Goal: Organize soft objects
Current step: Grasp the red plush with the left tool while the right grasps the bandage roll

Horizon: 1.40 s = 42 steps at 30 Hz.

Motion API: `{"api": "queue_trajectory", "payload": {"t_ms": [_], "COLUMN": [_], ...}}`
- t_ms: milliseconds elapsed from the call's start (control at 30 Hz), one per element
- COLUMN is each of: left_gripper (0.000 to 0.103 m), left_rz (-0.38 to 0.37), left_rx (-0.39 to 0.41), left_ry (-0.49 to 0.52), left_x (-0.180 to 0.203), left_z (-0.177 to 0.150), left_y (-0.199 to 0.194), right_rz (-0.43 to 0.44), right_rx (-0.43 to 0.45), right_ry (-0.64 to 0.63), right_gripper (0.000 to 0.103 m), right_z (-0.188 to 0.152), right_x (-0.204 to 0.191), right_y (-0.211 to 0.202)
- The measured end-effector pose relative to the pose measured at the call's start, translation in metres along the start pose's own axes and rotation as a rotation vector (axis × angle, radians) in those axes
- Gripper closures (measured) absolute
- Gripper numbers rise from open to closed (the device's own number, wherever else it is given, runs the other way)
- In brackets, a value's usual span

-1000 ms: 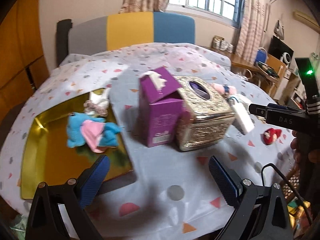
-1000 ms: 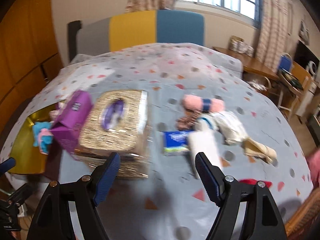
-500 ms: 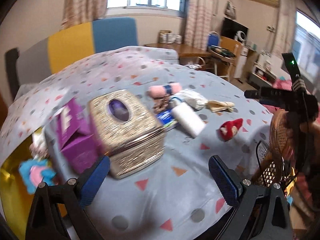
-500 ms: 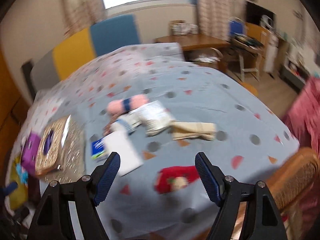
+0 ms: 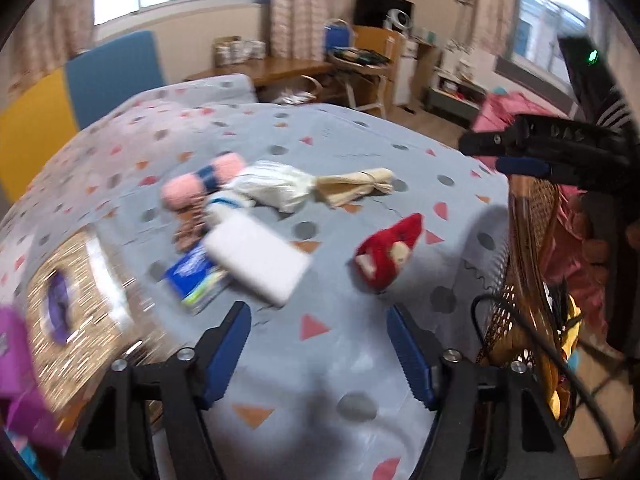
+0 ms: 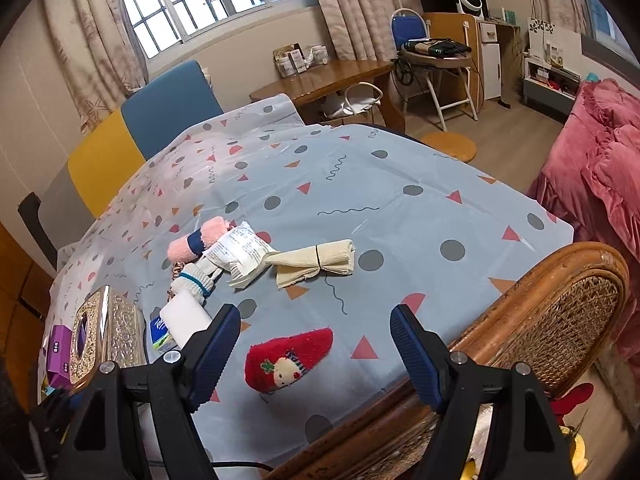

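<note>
Fuzzy red sock; smooth printed cloth over counter; embossed shiny metallic tissue box; woven rattan chair.

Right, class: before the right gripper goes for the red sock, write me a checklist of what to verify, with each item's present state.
1. Right gripper open and empty: ok.
2. Red sock lying flat on the tablecloth, apart from other items: ok.
3. Sock lined up between the fingers: not ok, it sits toward the left finger.
4. Left gripper open and empty: ok.
5. Wicker chair at the table edge clear of the approach: cannot tell.
6. Drop-off place in view: cannot tell.
</note>
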<state>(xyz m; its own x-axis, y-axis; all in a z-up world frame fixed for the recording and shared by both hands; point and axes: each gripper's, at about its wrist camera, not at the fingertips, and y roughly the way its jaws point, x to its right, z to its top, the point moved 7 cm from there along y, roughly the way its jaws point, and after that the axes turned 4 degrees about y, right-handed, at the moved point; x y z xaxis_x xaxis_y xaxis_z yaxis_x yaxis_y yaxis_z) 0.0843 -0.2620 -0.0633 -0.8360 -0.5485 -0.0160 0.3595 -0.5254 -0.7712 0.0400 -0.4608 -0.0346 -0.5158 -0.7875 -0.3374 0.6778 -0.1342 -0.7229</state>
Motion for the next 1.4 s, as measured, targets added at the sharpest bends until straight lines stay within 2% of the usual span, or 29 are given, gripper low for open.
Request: {"api": "queue_trajectory", "payload": {"t_ms": [333, 433, 500, 533, 567, 667, 767, 900, 1067, 1267, 1333, 1400], "left_gripper": [0.034, 0.033, 0.034, 0.05, 0.061, 0.071, 0.071, 0.071, 0.071, 0.071, 0.071, 0.071], "left_rz": [-0.071, -0.078, -0.099, -0.109, -0.122, -0.162, -0.166, -0.157, -0.134, -0.116, -0.115, -0.111], "left_rx": [-0.08, -0.098, -0.137, -0.151, -0.162, -0.134, -0.128, -0.126, -0.117, -0.109, -0.107, -0.104], "left_ry": [0.092, 0.105, 0.093, 0.082, 0.073, 0.039, -0.003, -0.074, -0.167, -0.215, -0.23, -0.232], "left_x": [0.041, 0.05, 0.053, 0.054, 0.054, 0.049, 0.037, 0.02, 0.0, -0.011, -0.012, -0.012], "left_z": [0.036, 0.04, 0.036, 0.032, 0.028, 0.02, 0.004, -0.024, -0.054, -0.074, -0.076, -0.077], "left_y": [0.089, 0.11, 0.127, 0.131, 0.133, 0.121, 0.104, 0.084, 0.06, 0.044, 0.043, 0.043], "right_rz": [-0.008, -0.004, 0.0, 0.005, 0.009, 0.043, 0.056, 0.018, -0.065, -0.186, -0.214, -0.217], "right_rx": [-0.024, -0.038, -0.047, -0.057, -0.065, -0.131, -0.203, -0.324, -0.46, -0.561, -0.561, -0.564], "right_ry": [-0.039, -0.055, -0.07, -0.09, -0.106, -0.213, -0.376, -0.624, -0.846, -0.958, -0.97, -0.972], "right_gripper": [0.024, 0.024, 0.024, 0.024, 0.024, 0.024, 0.024, 0.024, 0.024, 0.024, 0.025, 0.03], "right_z": [0.003, 0.006, 0.01, 0.013, 0.016, 0.022, 0.026, 0.026, 0.017, 0.009, 0.008, 0.005], "right_x": [0.014, 0.017, 0.017, 0.015, 0.013, -0.002, -0.021, -0.045, -0.057, -0.047, -0.046, -0.046], "right_y": [0.008, 0.012, 0.016, 0.02, 0.022, 0.037, 0.056, 0.096, 0.147, 0.198, 0.208, 0.214]}}
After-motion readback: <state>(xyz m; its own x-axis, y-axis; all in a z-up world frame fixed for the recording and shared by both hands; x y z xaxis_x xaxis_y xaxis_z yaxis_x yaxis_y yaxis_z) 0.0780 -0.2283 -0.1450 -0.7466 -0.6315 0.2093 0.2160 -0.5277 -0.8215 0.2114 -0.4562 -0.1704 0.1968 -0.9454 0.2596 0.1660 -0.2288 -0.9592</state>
